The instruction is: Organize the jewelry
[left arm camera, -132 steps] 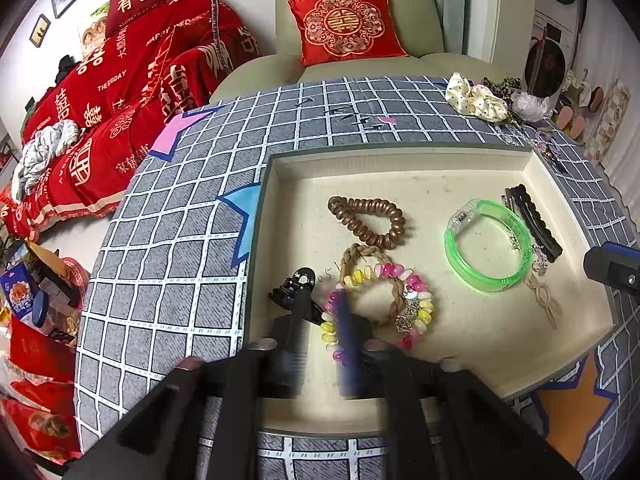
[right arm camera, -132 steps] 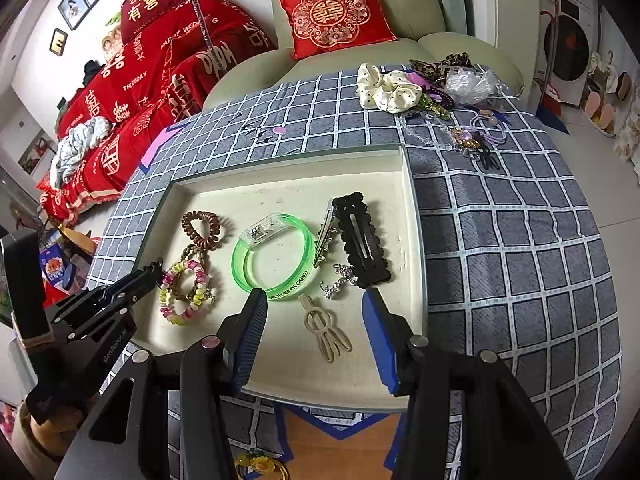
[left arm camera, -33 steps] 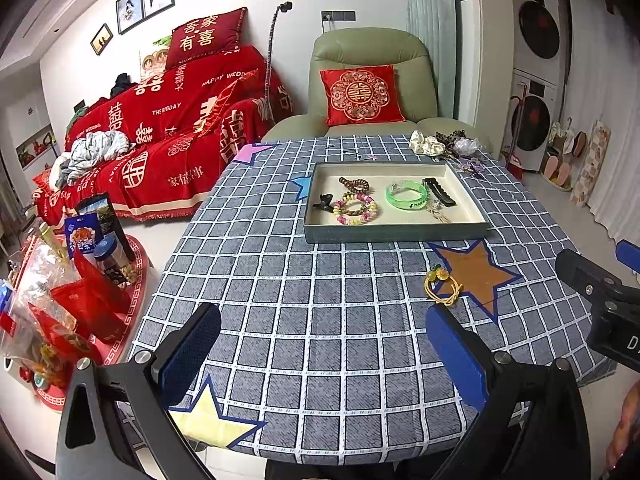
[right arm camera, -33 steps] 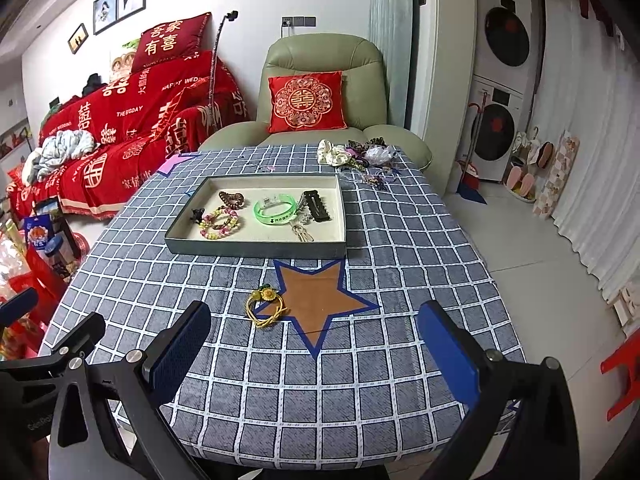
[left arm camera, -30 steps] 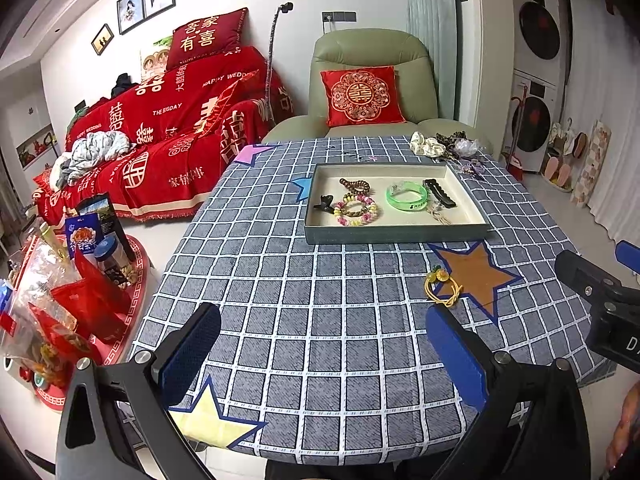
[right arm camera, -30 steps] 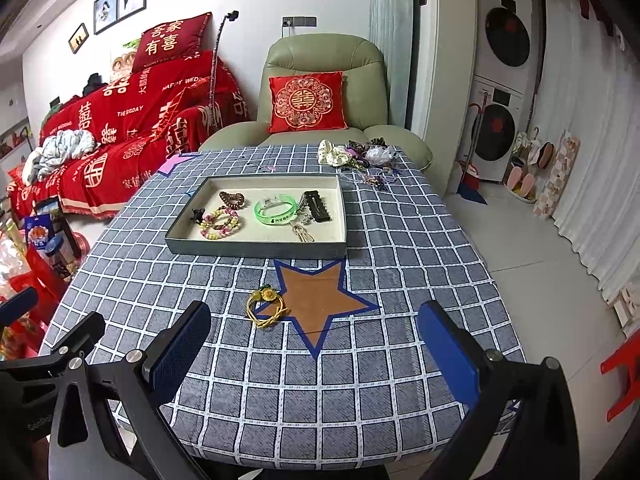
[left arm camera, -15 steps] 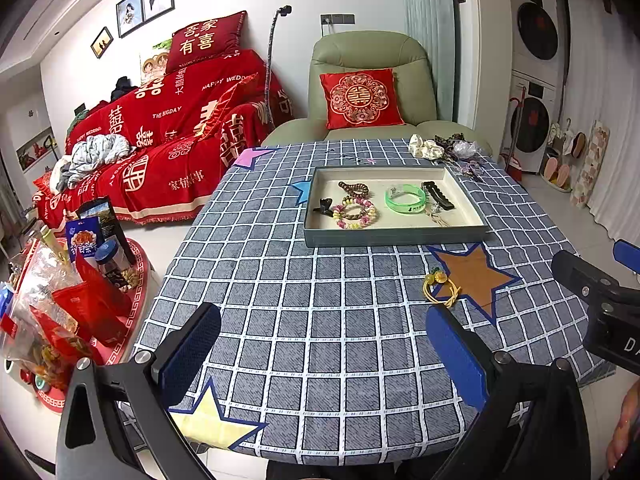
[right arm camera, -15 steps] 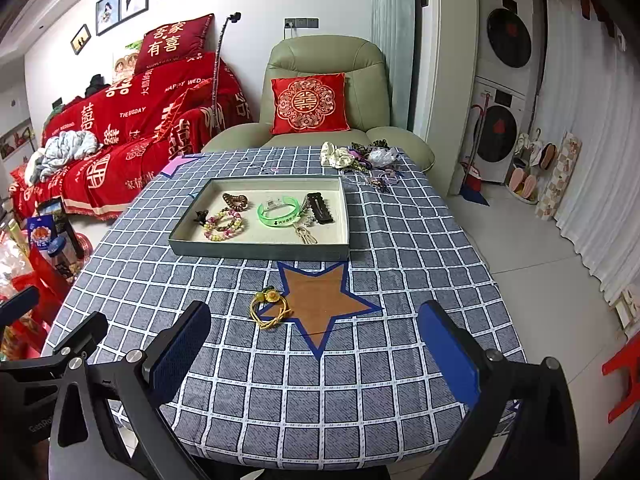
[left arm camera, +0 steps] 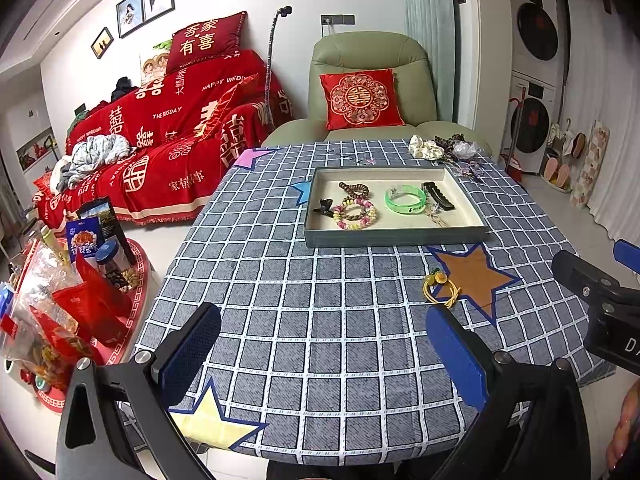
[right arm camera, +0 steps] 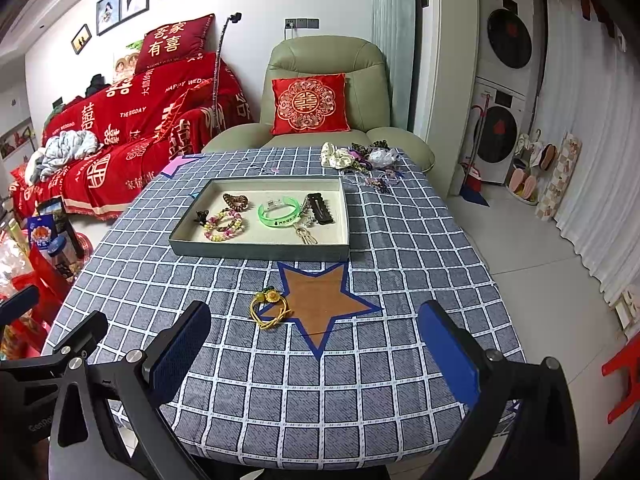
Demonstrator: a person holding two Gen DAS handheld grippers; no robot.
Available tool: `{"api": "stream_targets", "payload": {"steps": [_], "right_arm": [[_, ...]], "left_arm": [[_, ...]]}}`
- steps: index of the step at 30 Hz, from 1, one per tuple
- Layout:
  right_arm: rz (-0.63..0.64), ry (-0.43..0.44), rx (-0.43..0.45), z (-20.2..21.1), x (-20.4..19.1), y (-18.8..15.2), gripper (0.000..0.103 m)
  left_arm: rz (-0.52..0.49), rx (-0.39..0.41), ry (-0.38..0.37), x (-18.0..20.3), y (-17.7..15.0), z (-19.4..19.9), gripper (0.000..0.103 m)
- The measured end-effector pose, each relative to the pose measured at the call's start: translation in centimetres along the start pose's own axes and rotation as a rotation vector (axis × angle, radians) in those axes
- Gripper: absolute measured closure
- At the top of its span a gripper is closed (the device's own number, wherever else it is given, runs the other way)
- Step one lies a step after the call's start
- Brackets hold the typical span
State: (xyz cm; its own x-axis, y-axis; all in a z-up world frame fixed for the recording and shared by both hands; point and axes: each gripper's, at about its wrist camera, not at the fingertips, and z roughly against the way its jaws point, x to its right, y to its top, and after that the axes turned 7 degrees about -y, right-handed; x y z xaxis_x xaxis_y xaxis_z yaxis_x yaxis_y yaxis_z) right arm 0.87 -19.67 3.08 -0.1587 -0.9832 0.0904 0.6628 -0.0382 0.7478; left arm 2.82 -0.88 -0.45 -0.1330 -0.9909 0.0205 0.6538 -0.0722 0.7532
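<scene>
Change: both grippers, over the tray 4.4 s ago, now pulled back to near table edge.
Left gripper (left arm camera: 320, 354): jaws wide, empty.
Right gripper (right arm camera: 316, 350): jaws wide, empty.
Tray (right arm camera: 256, 251): holds bracelets, clips.
Yellow tie (right arm camera: 269, 307): on cloth beside star, likely next.

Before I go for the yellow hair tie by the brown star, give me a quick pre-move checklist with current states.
1. Left gripper open, holding nothing: ok.
2. Right gripper open, holding nothing: ok.
3. Yellow hair tie out of the tray, on the tablecloth at the brown star: ok.
4. Nothing lying between the right gripper and the tie: ok.
5. Tray has bare floor left at its near edge: ok.
6. Tie's flower charm free of the cloth: cannot tell.
</scene>
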Motion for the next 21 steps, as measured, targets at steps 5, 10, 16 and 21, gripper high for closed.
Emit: {"api": "stream_targets", "payload": {"steps": [5,10,16,21], "right_arm": [[0.002,-0.001,0.002,0.00,0.00,-0.05,0.000],[0.002,-0.002,0.002,-0.02,-0.02,-0.08,0.000],[0.001,-0.002,0.003,0.05,-0.26,0.12,0.000],[0.001,-0.001,0.004,0.11,-0.28,0.18,0.000]], "left_arm": [[-0.001,0.001,0.001,0.02,0.02,0.03,0.000],[-0.004,0.002,-0.001,0.01,0.04,0.11,0.000],[-0.004,0.003,-0.001,0.02,0.04,0.12,0.000],[-0.006,0.004,0.000,0.02,0.07,0.15,0.000]]}}
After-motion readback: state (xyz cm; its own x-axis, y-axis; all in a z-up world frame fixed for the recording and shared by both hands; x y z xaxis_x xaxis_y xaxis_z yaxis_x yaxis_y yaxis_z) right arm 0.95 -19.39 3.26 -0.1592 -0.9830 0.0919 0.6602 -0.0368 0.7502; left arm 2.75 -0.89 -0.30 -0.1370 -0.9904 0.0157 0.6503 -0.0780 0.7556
